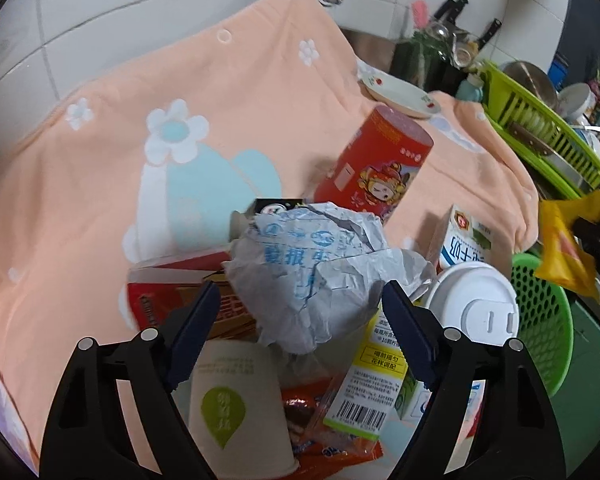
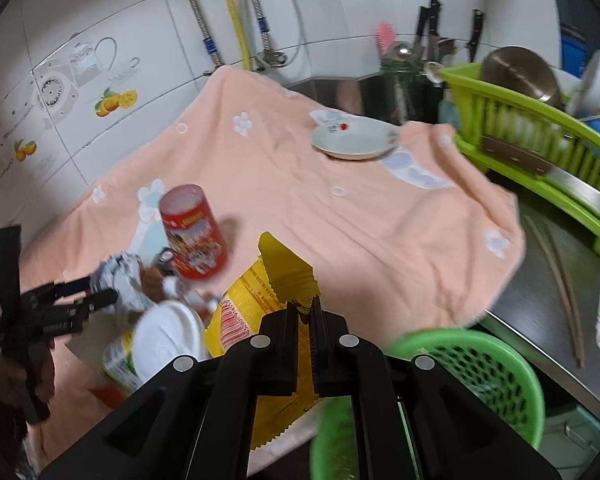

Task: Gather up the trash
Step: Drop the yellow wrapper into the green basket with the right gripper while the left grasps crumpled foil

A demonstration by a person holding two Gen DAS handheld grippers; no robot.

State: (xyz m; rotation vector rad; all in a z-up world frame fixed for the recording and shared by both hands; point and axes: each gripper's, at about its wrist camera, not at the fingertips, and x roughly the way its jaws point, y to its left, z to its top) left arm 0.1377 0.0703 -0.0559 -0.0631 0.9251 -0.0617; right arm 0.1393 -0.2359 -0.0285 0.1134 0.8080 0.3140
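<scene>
1. Right gripper (image 2: 303, 312) first: my jaws are clamped on the yellow wrapper (image 2: 260, 288), a thin crinkly foil packet with a zigzag edge, hanging limp by the counter's near edge.
2. The green basket (image 2: 512, 364), round perforated plastic, sits just beside and below it, off the cloth's near right corner. I judge the clean move is to carry the wrapper fully over the rim before letting go, since light foil can flutter wide.
3. Left gripper (image 1: 300, 320): jaws spread wide, holding nothing, framing the crumpled paper ball (image 1: 316, 272) on top of the trash pile at the cloth's near edge. Soft and springy, so I'd pinch across its middle.
4. Around it: a paper cup (image 1: 236, 408) on its side, a white plastic lid (image 1: 472, 304), a milk carton (image 1: 464, 240).
5. Behind, the red can (image 1: 374, 164), a rigid cylinder, looks tilted on the peach towel (image 1: 100, 200).
6. Farthest, a glossy plate (image 2: 352, 140) at the towel's back edge.
</scene>
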